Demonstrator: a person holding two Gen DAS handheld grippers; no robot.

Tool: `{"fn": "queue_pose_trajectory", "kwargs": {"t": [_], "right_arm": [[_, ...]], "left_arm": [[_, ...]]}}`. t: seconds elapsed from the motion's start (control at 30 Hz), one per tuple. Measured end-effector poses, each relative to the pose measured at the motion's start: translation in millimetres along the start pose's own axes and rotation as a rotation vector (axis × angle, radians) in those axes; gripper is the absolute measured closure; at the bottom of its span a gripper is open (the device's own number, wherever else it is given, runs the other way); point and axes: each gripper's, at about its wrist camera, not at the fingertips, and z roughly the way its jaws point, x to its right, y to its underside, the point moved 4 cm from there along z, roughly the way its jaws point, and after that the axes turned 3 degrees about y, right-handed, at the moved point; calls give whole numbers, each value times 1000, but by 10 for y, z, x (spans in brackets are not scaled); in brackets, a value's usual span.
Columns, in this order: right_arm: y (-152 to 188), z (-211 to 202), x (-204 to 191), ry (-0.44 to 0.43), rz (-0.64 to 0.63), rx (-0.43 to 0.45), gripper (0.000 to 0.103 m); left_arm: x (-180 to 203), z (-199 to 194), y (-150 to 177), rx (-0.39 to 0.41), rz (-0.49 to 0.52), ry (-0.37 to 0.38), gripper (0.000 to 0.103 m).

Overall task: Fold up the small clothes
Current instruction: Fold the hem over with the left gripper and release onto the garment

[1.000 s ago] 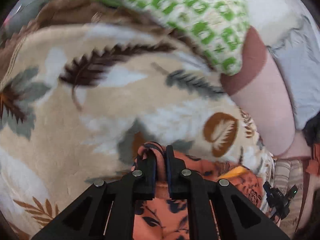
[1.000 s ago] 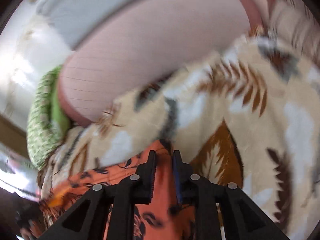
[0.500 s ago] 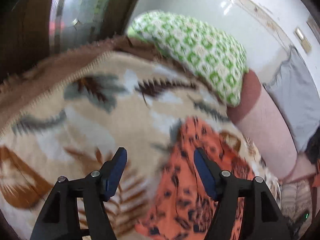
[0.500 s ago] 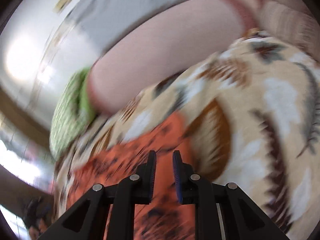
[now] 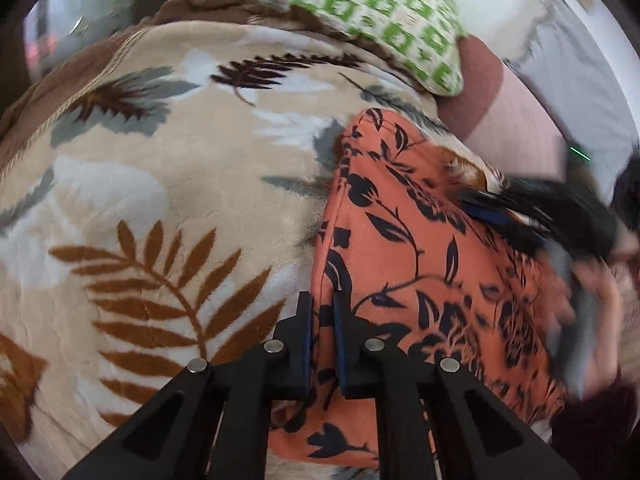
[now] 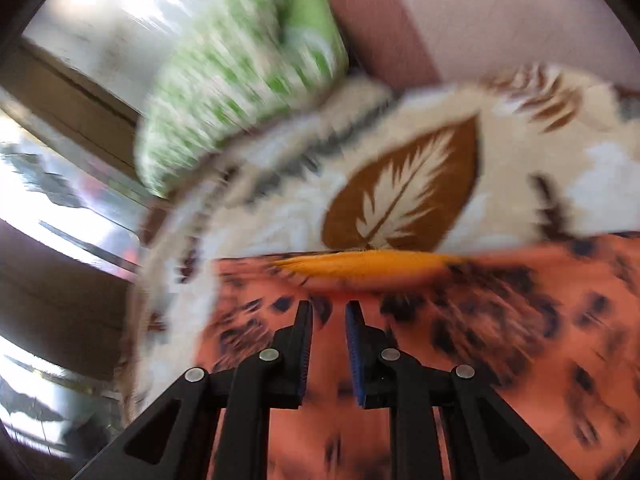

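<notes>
Garment: your orange cloth with the dark leaf print [image 5: 404,240] lies flat on the leaf-patterned blanket [image 5: 160,184], reaching from the blanket's middle toward its right side in your left wrist view.
Left gripper [image 5: 322,312]: your jaws are together, clamped on the garment's left edge, where the orange fabric meets the blanket.
Right gripper [image 6: 329,318]: your jaws stand a narrow gap apart over the garment; orange cloth shows through the gap, but the blur hides whether the pads press on it, so you cannot tell.
Right gripper, seen from your left: a dark smeared shape [image 5: 536,216] over the garment's right edge, with your hand [image 5: 592,304] behind it.
Yellow patch [image 6: 360,264]: sits on the garment's far edge, just beside the blanket's brown leaf motif.
Green-and-white checked cushion [image 5: 352,4]: at the blanket's far edge.
Pink bolster with a maroon end [image 5: 500,104]: beside the cushion, just beyond the garment's far corner.
</notes>
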Motion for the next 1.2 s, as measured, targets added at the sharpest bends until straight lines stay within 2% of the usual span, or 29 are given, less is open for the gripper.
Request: {"fn": "queue_pose_trajectory", "kwargs": {"t": [0.03, 0.1, 0.13, 0.2, 0.27, 0.33, 0.43, 0.53, 0.6, 0.63, 0.7, 0.73, 0.8, 0.87, 0.93, 1.0, 1.07, 1.2], "right_arm": [[-81, 241, 52, 55, 47, -35, 85], [-197, 327, 87, 29, 94, 17, 85], [-286, 269, 96, 14, 113, 74, 85], [-343, 111, 176, 79, 145, 146, 83], [-295, -69, 236, 43, 168, 165, 84], [-103, -399, 299, 15, 142, 165, 84], [305, -936, 487, 55, 79, 180, 84], [741, -1484, 886, 104, 83, 225, 84], [1016, -1763, 1209, 152, 129, 263, 77], [1183, -1866, 1450, 193, 176, 272, 69], [1495, -1940, 1862, 221, 277, 274, 56], [1672, -1943, 2098, 202, 334, 277, 57], [1879, -2006, 2306, 58, 375, 359, 59], [1972, -2096, 2327, 51, 405, 394, 58], [1976, -2186, 2224, 57, 395, 428, 57], [1938, -2204, 1997, 12, 341, 430, 56], [1907, -2215, 1721, -36, 252, 387, 56], [1853, -2074, 1163, -68, 81, 377, 56]], "left_arm": [[3, 7, 10, -9, 21, -4, 94], [8, 34, 28, -24, 56, -1, 93], [13, 38, 35, -30, 75, -1, 93], [7, 21, 32, -43, 83, 5, 93], [-7, -25, 33, -54, 73, 18, 94], [-7, -75, 26, -55, 65, 27, 94], [30, -211, 49, -29, 71, 26, 94], [111, -291, 116, -5, 114, -18, 94], [146, -253, 207, -12, 145, -67, 94], [147, -215, 249, -19, 154, -86, 94], [143, -186, 338, -17, 169, -116, 93], [162, -207, 369, -10, 187, -135, 93], [201, -285, 428, 8, 231, -187, 93], [183, -382, 491, 23, 228, -212, 93], [158, -521, 509, 54, 181, -183, 94], [218, -736, 523, 123, 163, -130, 94], [378, -871, 549, 177, 184, -61, 94], [850, -802, 644, 190, 272, 61, 91]]}}
